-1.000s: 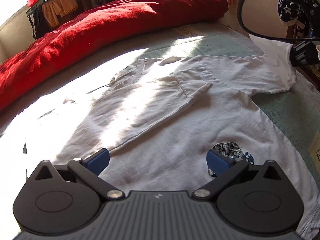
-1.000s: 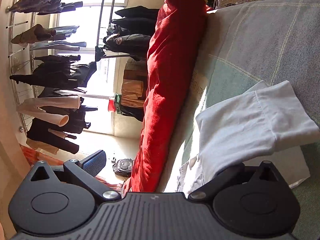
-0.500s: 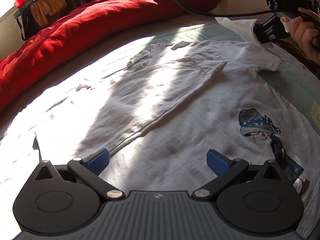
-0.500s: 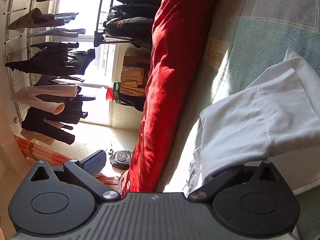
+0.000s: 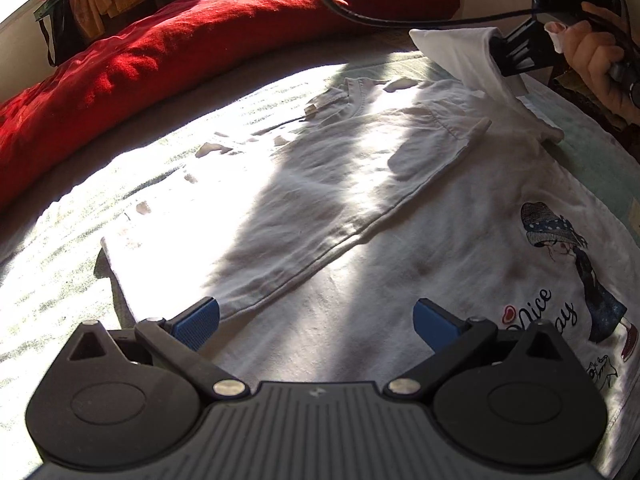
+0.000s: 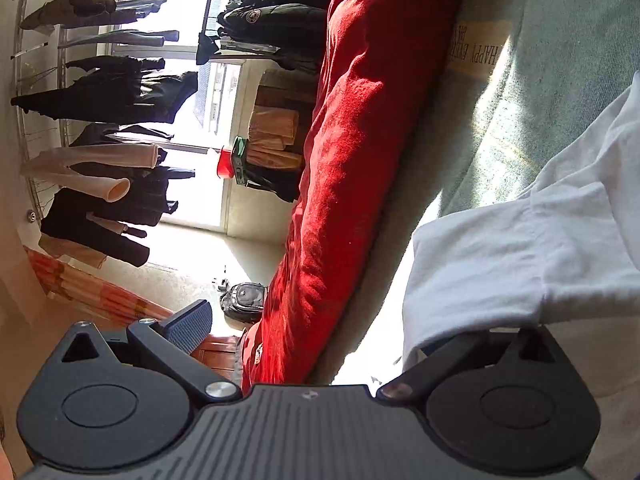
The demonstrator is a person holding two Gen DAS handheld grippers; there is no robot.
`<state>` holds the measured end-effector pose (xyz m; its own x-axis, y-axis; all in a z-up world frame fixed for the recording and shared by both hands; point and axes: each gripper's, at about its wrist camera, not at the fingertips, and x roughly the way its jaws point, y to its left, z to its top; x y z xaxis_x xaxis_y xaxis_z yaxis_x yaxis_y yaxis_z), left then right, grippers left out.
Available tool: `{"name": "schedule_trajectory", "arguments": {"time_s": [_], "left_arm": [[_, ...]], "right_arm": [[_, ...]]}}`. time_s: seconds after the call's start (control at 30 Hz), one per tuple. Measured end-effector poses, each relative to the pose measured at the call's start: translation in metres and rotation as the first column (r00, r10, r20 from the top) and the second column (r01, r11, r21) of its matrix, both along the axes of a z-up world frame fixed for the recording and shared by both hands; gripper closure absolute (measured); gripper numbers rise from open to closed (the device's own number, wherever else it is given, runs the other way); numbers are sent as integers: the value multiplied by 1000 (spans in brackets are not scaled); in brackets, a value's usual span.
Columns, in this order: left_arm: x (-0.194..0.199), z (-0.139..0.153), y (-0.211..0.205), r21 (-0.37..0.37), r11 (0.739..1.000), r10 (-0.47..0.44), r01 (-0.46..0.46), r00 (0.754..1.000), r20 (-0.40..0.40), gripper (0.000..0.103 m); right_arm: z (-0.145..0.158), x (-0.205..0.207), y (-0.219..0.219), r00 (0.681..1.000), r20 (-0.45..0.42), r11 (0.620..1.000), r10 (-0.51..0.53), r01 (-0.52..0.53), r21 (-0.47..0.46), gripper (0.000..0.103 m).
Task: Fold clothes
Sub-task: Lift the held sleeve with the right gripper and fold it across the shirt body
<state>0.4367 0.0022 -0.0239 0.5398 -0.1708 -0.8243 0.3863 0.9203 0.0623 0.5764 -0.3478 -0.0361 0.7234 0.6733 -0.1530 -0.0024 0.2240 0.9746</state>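
Observation:
A white T-shirt (image 5: 360, 240) with a printed girl figure (image 5: 568, 264) lies flat on the bed. Its far side is folded inward, and that side's sleeve (image 5: 436, 136) rests on the chest. My left gripper (image 5: 316, 320) hovers open over the shirt's near hem with nothing between its blue pads. The right gripper (image 5: 516, 52), held by a hand (image 5: 596, 52), lifts the other sleeve (image 5: 452, 44) above the bed. In the right wrist view this sleeve (image 6: 500, 264) drapes over and hides one finger, while the other finger (image 6: 188, 324) stands far apart, so the right gripper (image 6: 316, 328) is open.
A long red duvet roll (image 5: 180, 52) lies along the bed's far side. A pale green blanket (image 6: 560, 60) covers the bed. A black cable (image 5: 400, 20) crosses above the duvet. Hanging clothes on a rack (image 6: 100, 100) and a backpack (image 6: 244, 300) are beyond the bed.
The right gripper has carried the sleeve up and inward over the shirt. The left gripper has shifted so the printed figure has come fully into view.

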Motion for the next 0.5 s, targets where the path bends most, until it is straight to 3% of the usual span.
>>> {"name": "schedule_trajectory", "arguments": {"time_s": [0.27, 0.5], "left_arm": [[-3, -1, 22, -32, 999, 28, -28, 1000, -3, 1], [-7, -2, 38, -47, 997, 57, -57, 998, -8, 1]], "right_arm": [[37, 8, 24, 997, 76, 999, 29, -27, -19, 0], [51, 17, 65, 986, 114, 992, 120, -116, -40, 0]]}}
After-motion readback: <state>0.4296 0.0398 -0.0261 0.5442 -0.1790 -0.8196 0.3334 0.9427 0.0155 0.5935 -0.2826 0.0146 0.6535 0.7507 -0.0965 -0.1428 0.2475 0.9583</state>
